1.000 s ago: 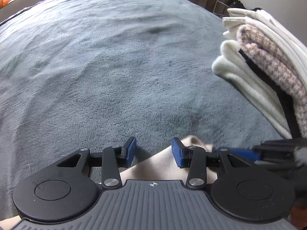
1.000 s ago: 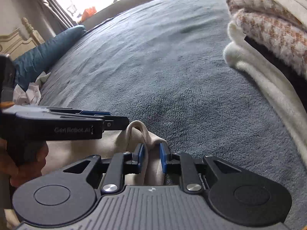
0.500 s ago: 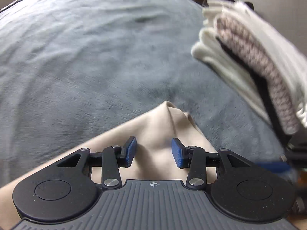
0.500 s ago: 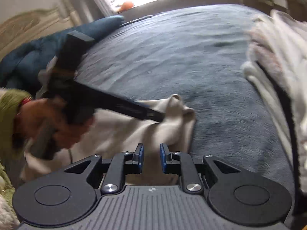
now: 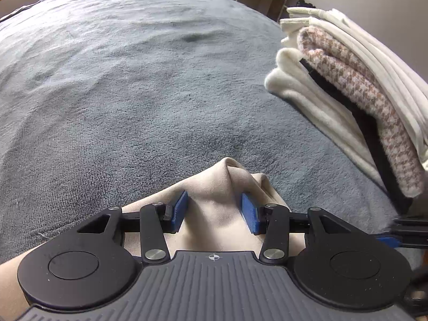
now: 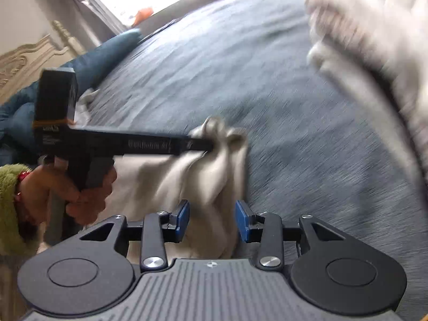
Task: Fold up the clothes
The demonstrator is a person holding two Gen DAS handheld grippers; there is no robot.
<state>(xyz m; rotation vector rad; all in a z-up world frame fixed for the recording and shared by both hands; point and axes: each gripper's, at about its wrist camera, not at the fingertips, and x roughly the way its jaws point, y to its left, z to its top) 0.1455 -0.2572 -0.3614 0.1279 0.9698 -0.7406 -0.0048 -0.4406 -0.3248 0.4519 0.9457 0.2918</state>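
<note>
A beige garment [image 5: 214, 187] lies bunched on the grey blanket, with a raised fold pointing away from me. My left gripper [image 5: 215, 211] is open and its blue pads stand on either side of that fold. In the right wrist view the same garment [image 6: 214, 171] is blurred, and my right gripper [image 6: 213, 224] is open with cloth lying between its pads. The left gripper [image 6: 198, 144] reaches in from the left, its tip at the bunched corner. My right gripper's tip [image 5: 401, 231] shows at the right edge of the left wrist view.
A stack of folded clothes [image 5: 347, 88], cream, black and houndstooth, stands to the right on the grey blanket [image 5: 133, 93]. A blue pillow [image 6: 107, 56] and a carved headboard [image 6: 26, 61] lie far left. A hand [image 6: 88, 187] in a green sleeve [image 6: 10, 200] holds the left gripper.
My right gripper's jaws have widened from a narrow gap to open and it has pulled back from the garment's corner. The left gripper stays open over the fold.
</note>
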